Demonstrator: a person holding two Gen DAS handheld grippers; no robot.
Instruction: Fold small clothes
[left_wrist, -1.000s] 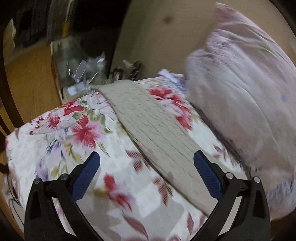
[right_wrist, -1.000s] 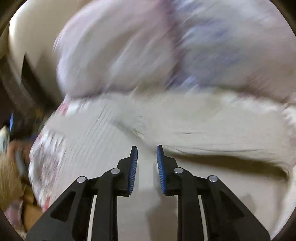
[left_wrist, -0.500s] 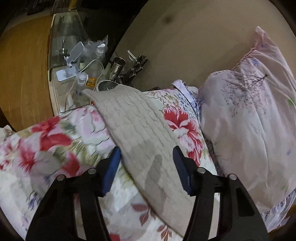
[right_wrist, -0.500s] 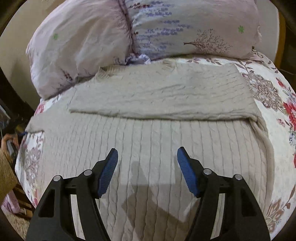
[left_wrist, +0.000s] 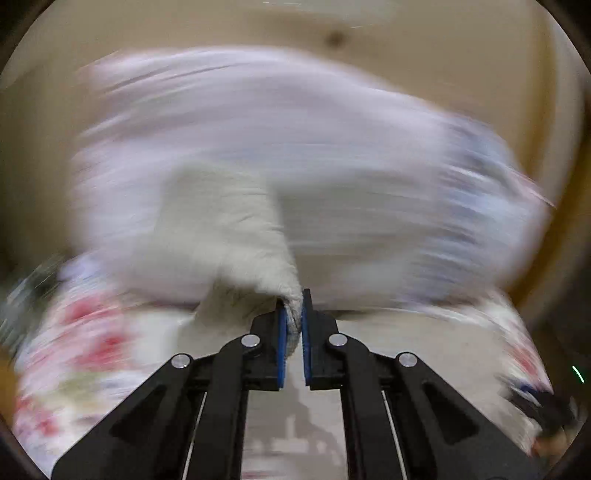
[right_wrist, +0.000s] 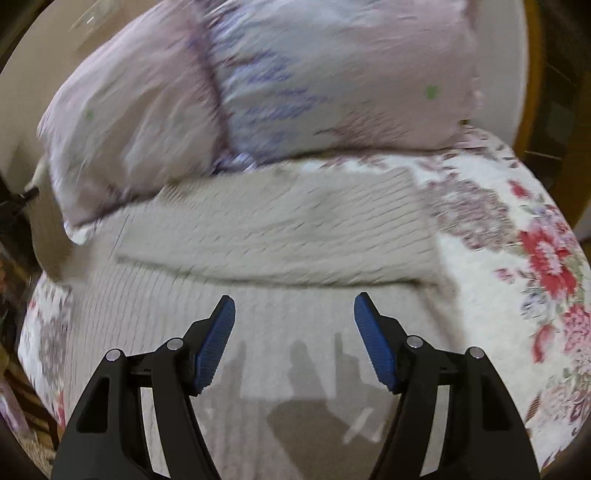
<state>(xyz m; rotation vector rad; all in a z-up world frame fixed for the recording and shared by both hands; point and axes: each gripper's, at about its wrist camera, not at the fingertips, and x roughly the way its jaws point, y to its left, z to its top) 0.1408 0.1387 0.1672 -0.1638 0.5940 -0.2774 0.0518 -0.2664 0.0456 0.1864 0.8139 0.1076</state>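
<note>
A beige cable-knit sweater (right_wrist: 258, 306) lies flat on the flowered bedspread (right_wrist: 517, 280), with one part folded across its top (right_wrist: 280, 236). My right gripper (right_wrist: 294, 321) is open and empty, hovering above the sweater's middle. In the left wrist view my left gripper (left_wrist: 293, 317) is shut on a corner of the beige sweater (left_wrist: 229, 236) and holds that flap lifted off the bed. The left wrist view is heavily blurred by motion.
Two pale pink and lilac pillows (right_wrist: 258, 85) lean against the beige headboard (left_wrist: 443, 55) just beyond the sweater. The bedspread (left_wrist: 85, 350) extends to both sides. A wooden frame edge (right_wrist: 532, 92) stands at the right.
My left gripper has closed on the sweater's edge and swung toward the pillows, lifting the cloth. My right gripper stayed open over the sweater, shifting slightly.
</note>
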